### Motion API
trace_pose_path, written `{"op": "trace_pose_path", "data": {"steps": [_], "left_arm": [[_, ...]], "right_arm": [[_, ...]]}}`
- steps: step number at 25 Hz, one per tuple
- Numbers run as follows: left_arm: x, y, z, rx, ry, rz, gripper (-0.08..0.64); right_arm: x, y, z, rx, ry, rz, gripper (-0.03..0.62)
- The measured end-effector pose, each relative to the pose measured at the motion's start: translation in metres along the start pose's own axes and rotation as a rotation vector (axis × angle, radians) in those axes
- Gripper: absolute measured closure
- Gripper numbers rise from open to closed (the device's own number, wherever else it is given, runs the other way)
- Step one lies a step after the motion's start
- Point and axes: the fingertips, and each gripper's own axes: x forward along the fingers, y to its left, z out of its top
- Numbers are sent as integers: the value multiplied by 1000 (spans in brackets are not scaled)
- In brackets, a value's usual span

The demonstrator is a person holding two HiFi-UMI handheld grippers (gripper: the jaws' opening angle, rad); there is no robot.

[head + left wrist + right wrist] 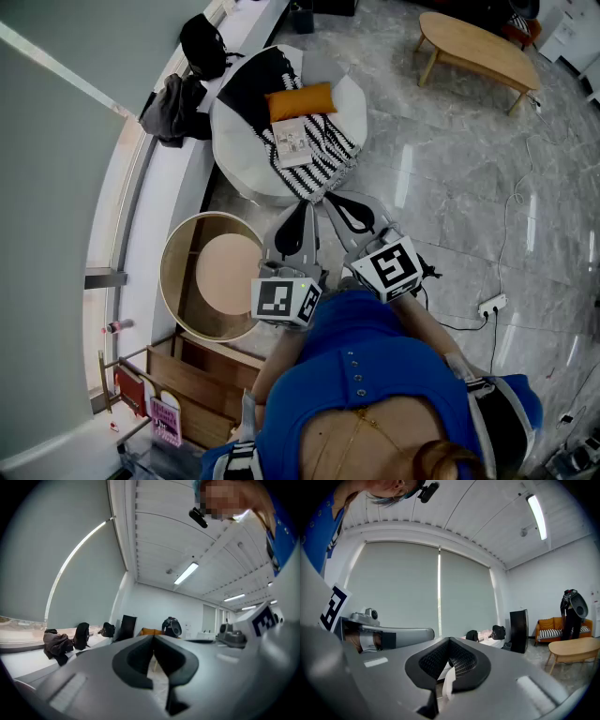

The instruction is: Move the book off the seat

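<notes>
A pale book lies flat on the round white seat, on a black-and-white striped throw, just in front of an orange cushion. My left gripper and right gripper hover side by side just short of the seat's near edge, both pointing at it. Each is shut with nothing between its jaws. In the left gripper view the left gripper shows closed jaws, with the orange cushion far beyond. The right gripper is likewise closed in its own view. The book shows only in the head view.
A round wooden drum table stands left of my grippers. Low wooden shelves sit nearer the person. Dark bags lie on the window ledge. A wooden coffee table is at the far right, a power strip on the marble floor.
</notes>
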Motion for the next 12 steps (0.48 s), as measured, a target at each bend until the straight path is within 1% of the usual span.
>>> {"op": "trace_pose_path", "data": {"steps": [4, 7, 9, 12], "left_arm": [[8, -2, -6, -11, -6, 18, 558], [7, 2, -10, 13, 1, 46, 558], [6, 10, -13, 35, 11, 69, 558], [11, 33, -18, 44, 28, 104, 558]], "right_arm": [[-4, -15, -4, 46, -25, 6, 592], [-7, -28, -6, 79, -29, -1, 592], [-5, -37, -7, 77, -26, -9, 592], [8, -52, -9, 79, -19, -7, 592]]}}
